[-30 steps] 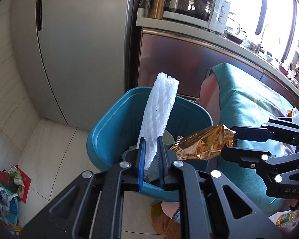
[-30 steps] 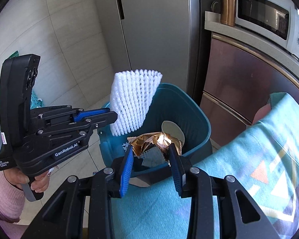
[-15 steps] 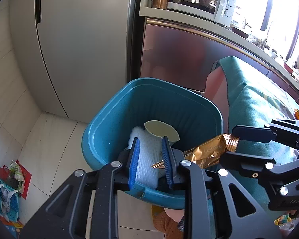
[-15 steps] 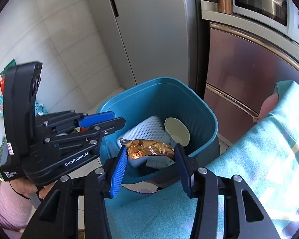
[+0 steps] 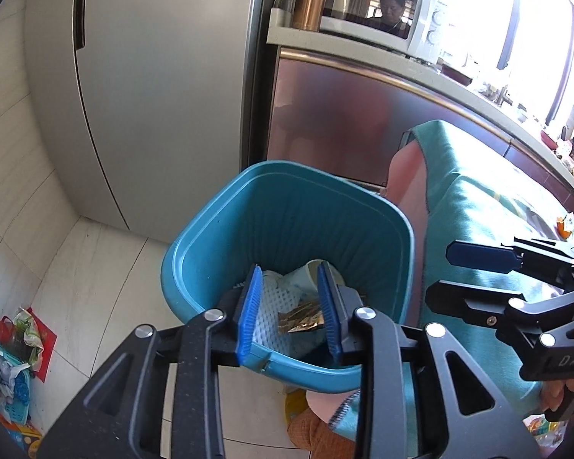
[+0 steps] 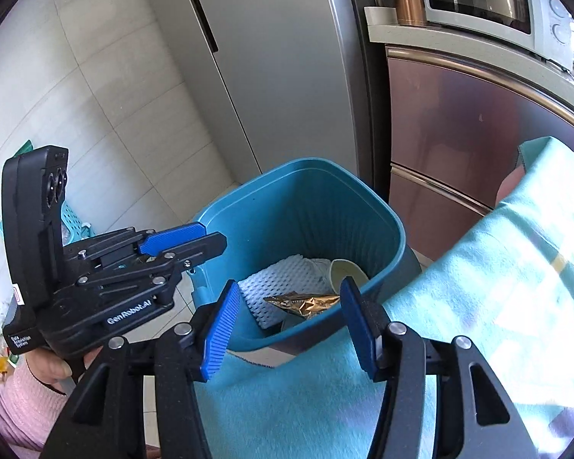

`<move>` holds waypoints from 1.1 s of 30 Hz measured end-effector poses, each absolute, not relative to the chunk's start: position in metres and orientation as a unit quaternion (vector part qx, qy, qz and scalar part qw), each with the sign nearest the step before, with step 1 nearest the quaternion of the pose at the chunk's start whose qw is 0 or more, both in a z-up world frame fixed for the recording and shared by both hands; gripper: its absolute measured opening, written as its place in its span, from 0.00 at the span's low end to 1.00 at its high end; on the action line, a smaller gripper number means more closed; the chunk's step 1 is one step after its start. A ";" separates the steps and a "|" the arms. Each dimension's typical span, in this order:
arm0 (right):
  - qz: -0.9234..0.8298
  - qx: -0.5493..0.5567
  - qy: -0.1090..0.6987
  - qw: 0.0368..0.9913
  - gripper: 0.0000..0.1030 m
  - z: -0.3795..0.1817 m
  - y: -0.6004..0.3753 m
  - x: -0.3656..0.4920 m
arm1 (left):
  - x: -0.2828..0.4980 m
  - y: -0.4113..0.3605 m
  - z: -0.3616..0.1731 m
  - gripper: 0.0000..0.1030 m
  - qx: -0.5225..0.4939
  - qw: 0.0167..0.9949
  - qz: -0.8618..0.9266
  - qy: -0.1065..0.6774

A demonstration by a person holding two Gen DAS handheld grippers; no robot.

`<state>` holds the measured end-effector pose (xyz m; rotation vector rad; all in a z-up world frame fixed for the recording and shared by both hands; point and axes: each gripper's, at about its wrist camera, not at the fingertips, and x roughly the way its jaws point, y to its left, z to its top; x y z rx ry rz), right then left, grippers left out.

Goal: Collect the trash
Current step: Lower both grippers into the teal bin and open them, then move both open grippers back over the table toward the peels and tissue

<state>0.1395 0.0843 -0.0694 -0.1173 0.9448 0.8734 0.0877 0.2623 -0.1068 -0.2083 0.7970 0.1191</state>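
The left gripper (image 5: 291, 306) has just been opening its jaws; they stand narrowly apart with nothing pressed between the blue pads, hanging over the near rim of the blue bin (image 5: 195, 252). The right gripper (image 6: 287, 323) has also just been opening; its jaws are wider and empty, above the teal cloth (image 6: 478, 306) just beside the bin. Both pieces of trash lie loose inside the bin: the white foam net (image 6: 275, 290) on the bottom, the gold wrapper (image 6: 306, 302) resting on it, touching neither gripper. A paper cup (image 6: 346, 271) lies tipped beside them. Behind the bin stand a grey refrigerator (image 5: 153, 76) and a counter (image 6: 478, 57) carrying a microwave (image 6: 486, 0). A hand (image 6: 57, 367) in a pink sleeve holds the left gripper.
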 end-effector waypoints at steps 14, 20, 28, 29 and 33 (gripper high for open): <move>0.388 -0.013 0.373 0.843 0.52 -0.031 0.000 0.105 | 0.069 0.203 -0.064 0.45 -0.087 0.939 -0.041 0.330; 0.328 0.021 0.356 0.875 0.52 -0.023 -0.067 0.089 | 0.074 0.149 -0.054 0.46 -0.068 0.938 -0.111 0.320; 0.221 0.062 0.348 0.909 0.52 -0.029 -0.160 0.069 | 0.090 0.063 -0.056 0.46 -0.045 0.921 -0.197 0.334; 0.209 0.068 0.346 0.912 0.52 -0.029 -0.171 0.069 | 0.092 0.052 -0.057 0.46 -0.041 0.918 -0.205 0.337; 0.158 0.083 0.330 0.927 0.52 -0.027 -0.216 0.064 | 0.101 0.009 -0.063 0.46 -0.023 0.905 -0.237 0.353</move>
